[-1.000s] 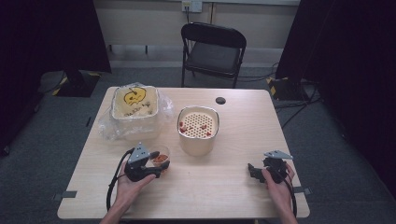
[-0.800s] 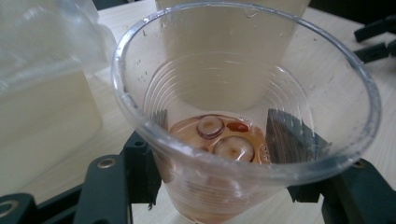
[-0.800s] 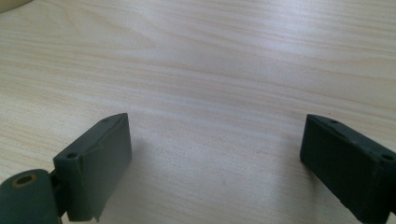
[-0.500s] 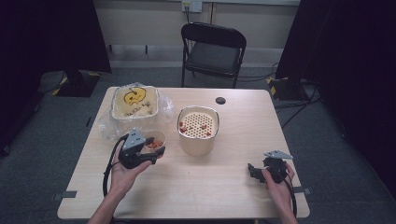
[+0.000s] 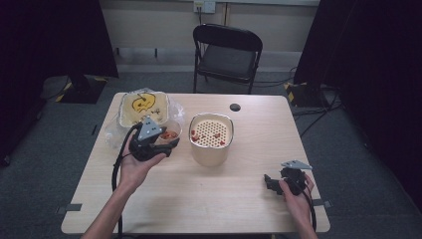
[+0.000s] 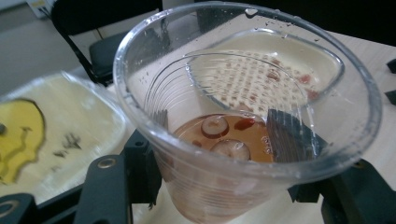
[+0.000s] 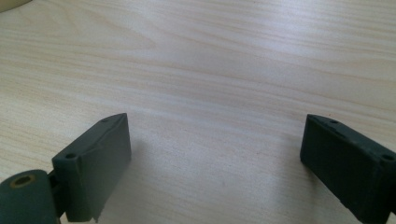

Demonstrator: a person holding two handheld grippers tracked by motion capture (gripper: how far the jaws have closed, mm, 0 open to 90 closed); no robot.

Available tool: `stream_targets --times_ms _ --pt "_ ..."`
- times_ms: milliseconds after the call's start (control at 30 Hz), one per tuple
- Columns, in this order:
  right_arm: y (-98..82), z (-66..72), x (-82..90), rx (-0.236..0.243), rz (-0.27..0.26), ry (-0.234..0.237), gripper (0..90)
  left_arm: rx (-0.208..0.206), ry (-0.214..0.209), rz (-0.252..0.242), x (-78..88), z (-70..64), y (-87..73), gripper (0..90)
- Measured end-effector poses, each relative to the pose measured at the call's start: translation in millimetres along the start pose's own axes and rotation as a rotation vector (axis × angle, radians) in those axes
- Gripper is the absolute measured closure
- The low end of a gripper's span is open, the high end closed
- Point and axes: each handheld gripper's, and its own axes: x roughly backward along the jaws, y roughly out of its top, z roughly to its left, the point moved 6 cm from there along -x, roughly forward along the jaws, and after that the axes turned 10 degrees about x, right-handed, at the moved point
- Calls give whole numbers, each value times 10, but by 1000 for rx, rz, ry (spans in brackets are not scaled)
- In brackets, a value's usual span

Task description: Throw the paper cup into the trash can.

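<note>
While a clear plastic cup of brownish liquid and red fruit pieces is held above a pale wooden table, the other hand rests idle.

Seen from the high view, the left gripper clasps the cup just left of a cream round container with a perforated insert — red bits lie on the insert — and in front of a foil tray with a yellow drawing under plastic wrap; the right gripper sits low at the table's near right corner, a black folding chair beyond the far edge. From the left gripper view, both black jaws press the cup's ribbed sides, the cup tilted, round slices floating in it. From the right gripper view, the jaws stand wide apart over bare wood — nothing between them.
</note>
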Motion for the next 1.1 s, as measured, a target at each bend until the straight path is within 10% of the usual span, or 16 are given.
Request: stream_targets --times_ms 367,1100 --pt "0 -1 -1 2 0 1 79 -122 99 52 -224 87 431 408" --pt "1 -2 -1 2 0 3 79 -605 331 252 -862 -55 684 415"
